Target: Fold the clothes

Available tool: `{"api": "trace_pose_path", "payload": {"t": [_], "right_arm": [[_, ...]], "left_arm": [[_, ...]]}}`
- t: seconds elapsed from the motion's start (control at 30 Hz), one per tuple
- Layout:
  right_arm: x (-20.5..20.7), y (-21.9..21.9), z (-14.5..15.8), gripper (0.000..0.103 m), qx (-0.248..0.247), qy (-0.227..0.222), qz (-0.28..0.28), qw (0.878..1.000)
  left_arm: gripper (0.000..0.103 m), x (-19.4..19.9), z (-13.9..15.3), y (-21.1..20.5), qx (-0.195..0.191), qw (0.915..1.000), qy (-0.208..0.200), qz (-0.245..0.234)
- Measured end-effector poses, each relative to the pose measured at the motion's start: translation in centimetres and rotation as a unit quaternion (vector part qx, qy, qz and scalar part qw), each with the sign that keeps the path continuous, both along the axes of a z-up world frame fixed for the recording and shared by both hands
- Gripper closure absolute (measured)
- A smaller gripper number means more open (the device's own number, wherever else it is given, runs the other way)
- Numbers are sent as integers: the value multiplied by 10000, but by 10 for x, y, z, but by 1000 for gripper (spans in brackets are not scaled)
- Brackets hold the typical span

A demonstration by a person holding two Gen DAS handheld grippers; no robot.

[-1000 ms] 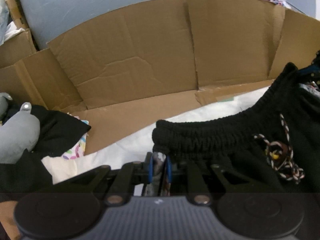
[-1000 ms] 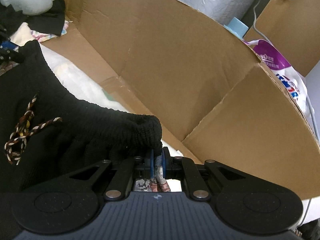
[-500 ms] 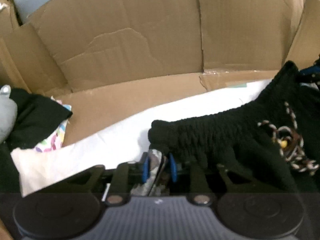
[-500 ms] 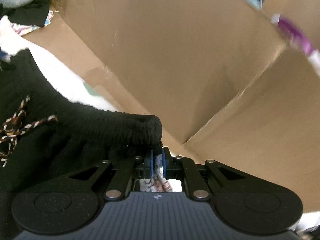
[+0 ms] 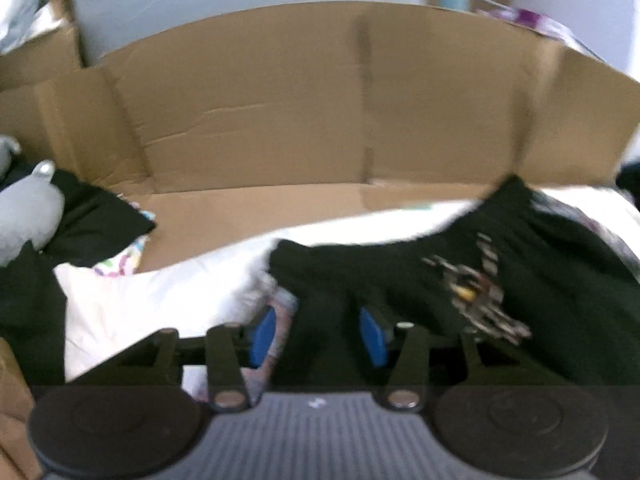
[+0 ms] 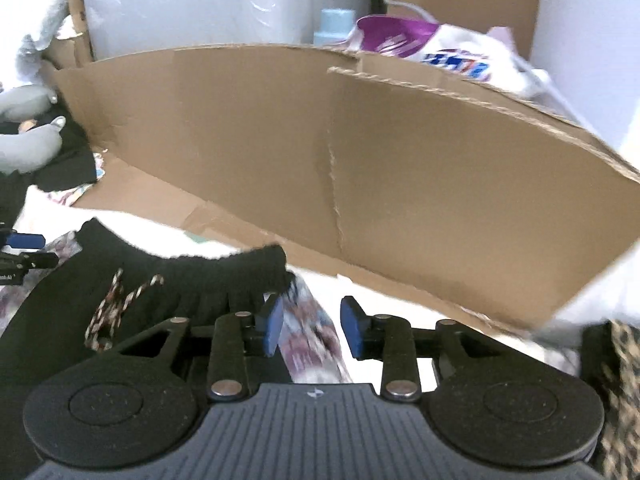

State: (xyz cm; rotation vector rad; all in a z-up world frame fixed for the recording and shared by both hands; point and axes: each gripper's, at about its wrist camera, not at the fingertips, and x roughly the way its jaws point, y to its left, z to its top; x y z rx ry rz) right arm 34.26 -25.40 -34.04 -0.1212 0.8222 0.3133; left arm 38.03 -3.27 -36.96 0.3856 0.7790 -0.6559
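Black shorts (image 5: 540, 280) with an elastic waistband and a braided drawstring (image 5: 476, 300) lie on a white sheet (image 5: 160, 300). My left gripper (image 5: 318, 336) is open, and the left end of the waistband sits loosely between its blue pads (image 5: 262, 336). In the right wrist view the shorts (image 6: 60, 320) spread to the left. My right gripper (image 6: 312, 332) is open at the waistband's right end (image 6: 264, 264), with patterned lining fabric (image 6: 312, 332) lying between its pads. The left gripper's blue pad (image 6: 24, 240) shows at the left edge.
A tall cardboard wall (image 5: 320, 100) curves around the back of the sheet. A grey plush toy (image 5: 28, 216) and black cloth (image 5: 92, 216) lie at the left. Behind the cardboard stand a purple-and-white bag (image 6: 440, 48) and a pale blue bottle (image 6: 336, 24). Leopard-print fabric (image 6: 620, 360) is at the right.
Both grippers were shut on the ends of the waistband and have opened. The shorts have dropped out of the grip onto the sheet, and both cameras tilted up.
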Motion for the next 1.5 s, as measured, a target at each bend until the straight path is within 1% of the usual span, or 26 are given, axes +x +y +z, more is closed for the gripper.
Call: {"api": "trace_pose_path", "payload": {"t": [0.13,0.23,0.33,0.4,0.5,0.6,0.7,0.83,1.0,1.1,1.17,1.27,1.37,1.4,1.5], "right_arm": [[-39,-29,22,64,-10,-22,-120,9999],[-64,-52,36,63,312,74,-456,9984],[-91,-72,47,62,480,140,-558,9972],[-111,-82,51,58,483,112,-596,9970],[-140,-100,51,58,538,124,-800,9953],[-171,-117,46,58,582,165,-988,9933],[-201,-131,43,58,391,211,-1001,9940],[-240,-151,41,58,200,155,-1085,9938],[-276,-186,26,58,369,90,-1589,9866],[-288,-202,12,58,481,113,-1765,9831],[-293,-209,6,58,495,151,-1820,9819],[-300,-220,1,58,596,86,-1946,9790],[-305,-235,-5,58,879,-7,-2194,9717],[-306,-239,-8,58,952,-7,-2283,9689],[-308,-251,-18,58,1110,16,-2471,9626]], "left_arm": [[52,-38,18,-7,-135,9997,46,-212],[53,-65,31,-9,-286,9989,149,-329],[53,-90,40,-10,-388,9978,325,-426],[53,-107,43,-10,-454,9969,463,-452],[53,-129,45,-11,-518,9956,625,-478],[53,-148,50,-13,-485,9942,710,-649],[53,-168,54,-18,-377,9924,759,-889],[53,-198,59,-31,-252,9903,648,-1200],[53,-229,57,-49,-272,9872,659,-1425],[53,-249,56,-56,-294,9827,735,-1675],[53,-263,54,-60,-230,9790,725,-1890],[53,-285,52,-70,10,9741,630,-2173],[53,-306,50,-81,250,9700,523,-2361],[53,-311,50,-84,297,9698,504,-2366],[53,-320,48,-91,329,9731,688,-2175]]}}
